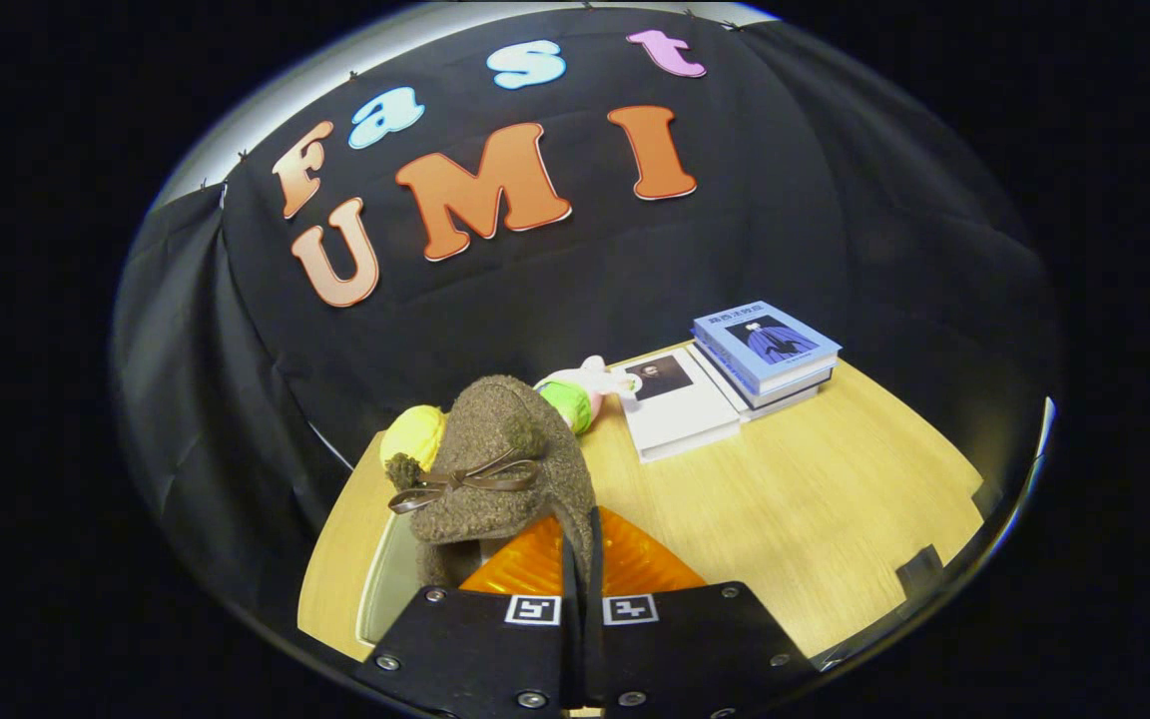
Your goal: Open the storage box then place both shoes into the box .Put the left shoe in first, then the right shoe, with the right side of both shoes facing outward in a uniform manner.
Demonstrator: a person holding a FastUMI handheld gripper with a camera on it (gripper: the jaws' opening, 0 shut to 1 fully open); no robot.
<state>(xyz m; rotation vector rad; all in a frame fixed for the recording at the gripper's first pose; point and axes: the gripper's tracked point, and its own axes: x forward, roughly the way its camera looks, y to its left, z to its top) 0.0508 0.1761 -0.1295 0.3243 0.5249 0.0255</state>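
1. While you hold the gripper [580, 589] clenched, its 2 fingers pinch the thin rim of the fuzzy brown wool shoe with a brown ribbon bow [495, 469], so the shoe hangs just ahead of the fingertips with its bow turned toward the camera.
2. That rim is the 1 thin edge the narrow jaws can close over, which is likely why you grip there and not the bulky body.
3. You have the shoe lifted above the orange ribbed translucent panel [625, 569], which I take to be part of the storage box; a pale grey edge [380, 589] beside it may be the box wall, though I cannot tell how far the box is open.
4. Whether this is the left or right shoe cannot be told from here, so check it against the order: left goes in first.
5. Beyond the shoe, a plush toy with yellow and green parts [565, 394] lies on the light wooden table [815, 519], with a stack of 2 books, blue on top [770, 355], and a white book [680, 404] well apart from your work.
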